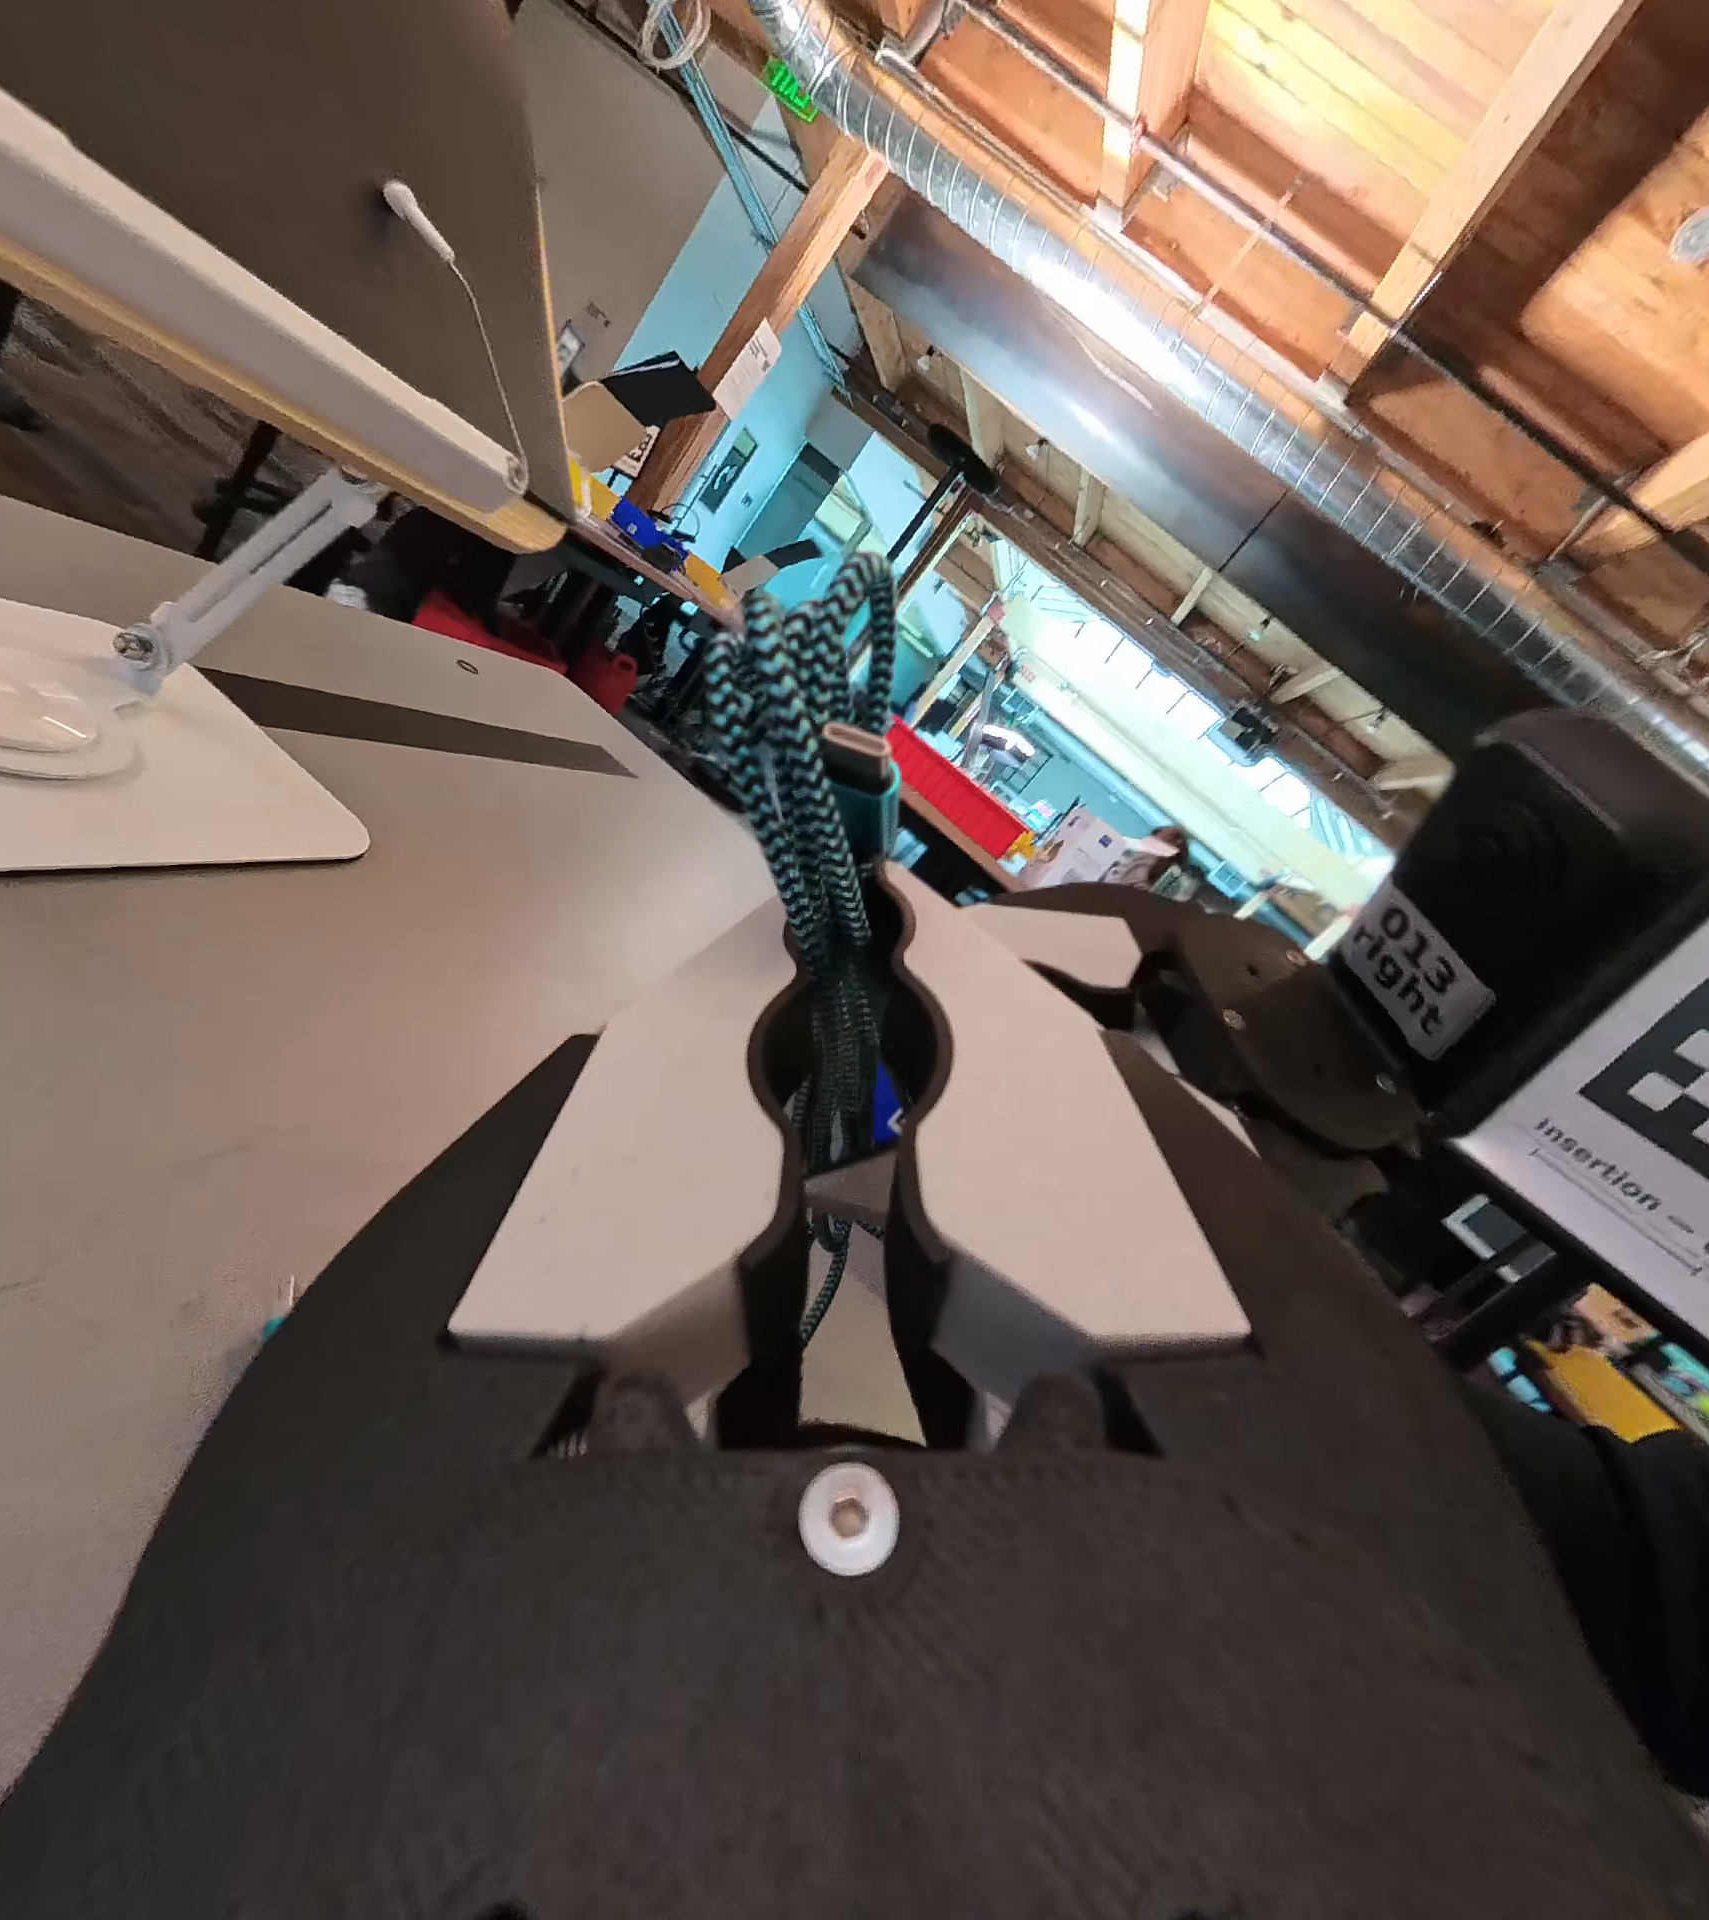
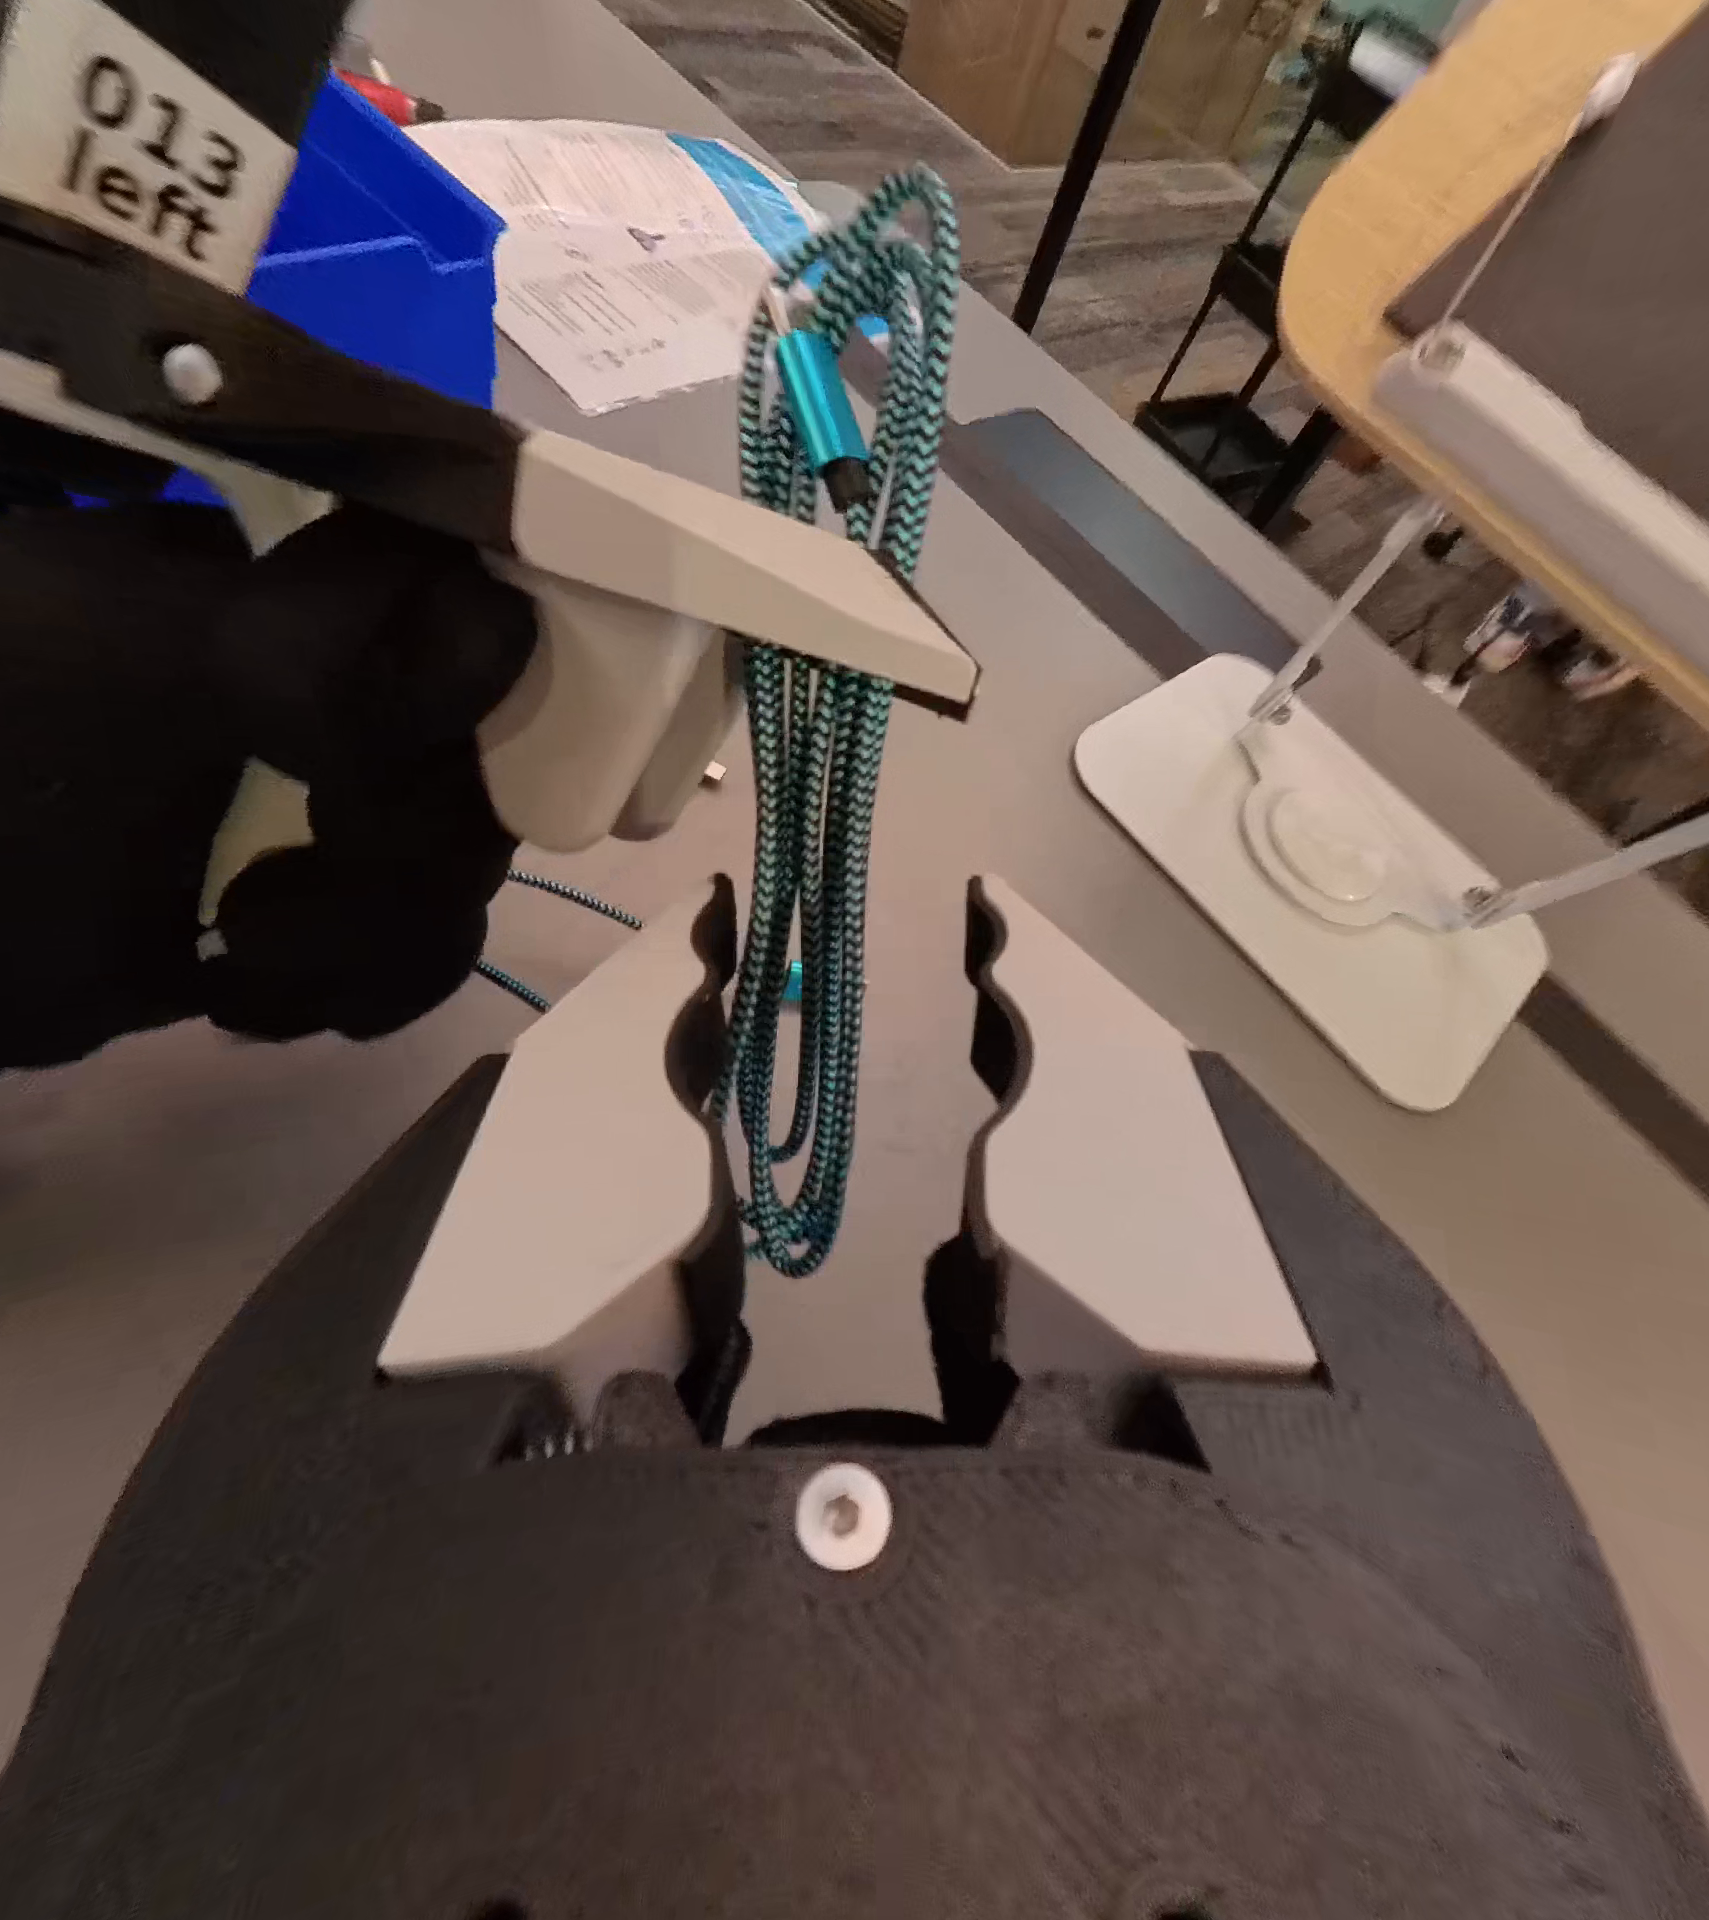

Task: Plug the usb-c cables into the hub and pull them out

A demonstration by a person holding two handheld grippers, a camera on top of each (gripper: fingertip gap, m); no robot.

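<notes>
A coiled bundle of teal-and-black braided USB-C cable [image 1: 808,707] sticks up between the fingers of my left gripper [image 1: 850,904], which is shut on it. A silver USB-C plug [image 1: 855,748] with a teal shell shows at the top of the bundle. In the right wrist view the left gripper [image 2: 829,665] clamps the bundle [image 2: 829,790] from the left, above the grey table [image 2: 1141,1299]. The bundle's lower loops hang between the fingers of my right gripper [image 2: 845,894], which is open; its pads do not press on the cable. My right gripper also shows in the left wrist view [image 1: 1120,935]. I see no hub.
A white stand base [image 2: 1349,935] sits on the table to the right, under a raised board. A blue bin [image 2: 372,239] and a printed sheet [image 2: 621,260] lie at the back left. Another stretch of braided cable [image 2: 559,904] lies on the table by the gloved hand [image 2: 154,779]. My right fingertips sit around 4 cm from my left ones.
</notes>
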